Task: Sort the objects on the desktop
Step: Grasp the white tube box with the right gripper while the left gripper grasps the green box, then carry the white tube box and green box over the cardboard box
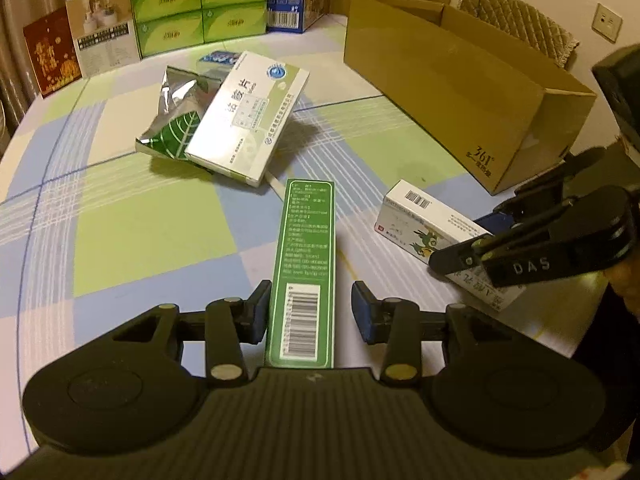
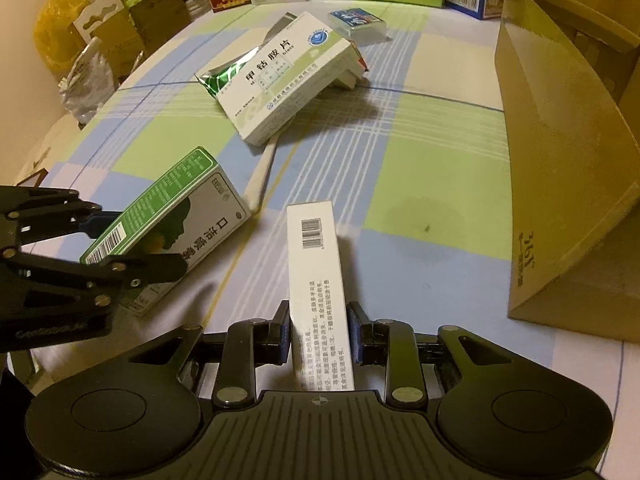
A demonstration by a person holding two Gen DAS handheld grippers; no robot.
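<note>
room: warm, dim light; stacked green tissue packs (image 1: 200,4) and printed cartons line the far edge of a round worktop (image 1: 152,236) under a smooth checked cloth in pale green, blue and white.

left gripper (image 1: 308,312): set around the near end of a long green box (image 1: 306,264); the left pad touches the box's side, the right pad stands a little off it, so it reads as not closed on it. from the right wrist view the box sits tilted, one edge raised.

right gripper (image 2: 318,334): both blue pads sit against a slim white box (image 2: 318,280) with a barcode and small print, which i take as a closed grip on it.

step in hand: my read is that two boxes are being picked at once, one per gripper, with the right one further along than the left.

sorting target: probably the open brown cardboard carton (image 1: 460,80), standing to the right, well apart from both held boxes.

next move calls for: i would guess the left pads need to close square on the green box's narrow sides before any lift; both boxes are long, so a grip at one end may let the far end droop.

still loose: a large white medicine box (image 1: 248,116) lying tilted across a crinkled silver and green foil pouch (image 1: 176,116), a small blue box (image 2: 356,20) behind them.

materials: glossy thin card with sharp rectangular edges, light and likely slippery; the foil is soft and creased; the carton is matte and stiff.
</note>
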